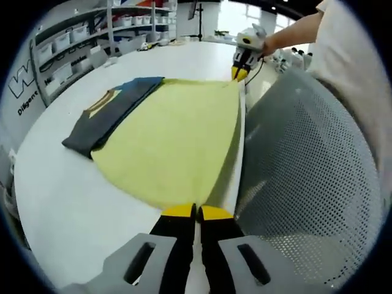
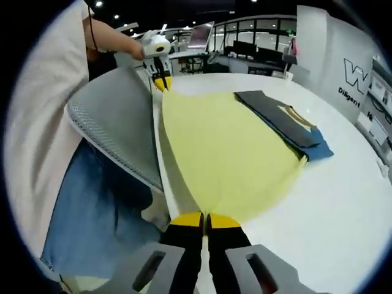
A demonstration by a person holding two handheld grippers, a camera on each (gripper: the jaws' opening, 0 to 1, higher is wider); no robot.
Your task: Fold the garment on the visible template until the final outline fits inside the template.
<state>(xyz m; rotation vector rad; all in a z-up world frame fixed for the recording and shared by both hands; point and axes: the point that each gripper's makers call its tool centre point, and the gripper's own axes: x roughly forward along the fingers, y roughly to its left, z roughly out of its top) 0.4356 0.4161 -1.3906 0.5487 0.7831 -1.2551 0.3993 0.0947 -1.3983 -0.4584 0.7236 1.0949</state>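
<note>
Here both grippers' fingers (image 1: 196, 212) (image 2: 205, 219) pinch the yellow garment's (image 1: 177, 144) table-edge corners (white table (image 1: 73, 202) beyond).

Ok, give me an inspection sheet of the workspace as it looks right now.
Surface: white table, garment along its near edge.
Job's things: yellow garment spread flat; dark folded garment partly under its far side; template not distinguishable.
Clutter: nothing seen.
Grippers: left gripper and right gripper each shut on a near corner of the yellow garment.
Cables: nothing seen.
Surroundings: grey mesh chair back, shelving, person's arm.
</note>
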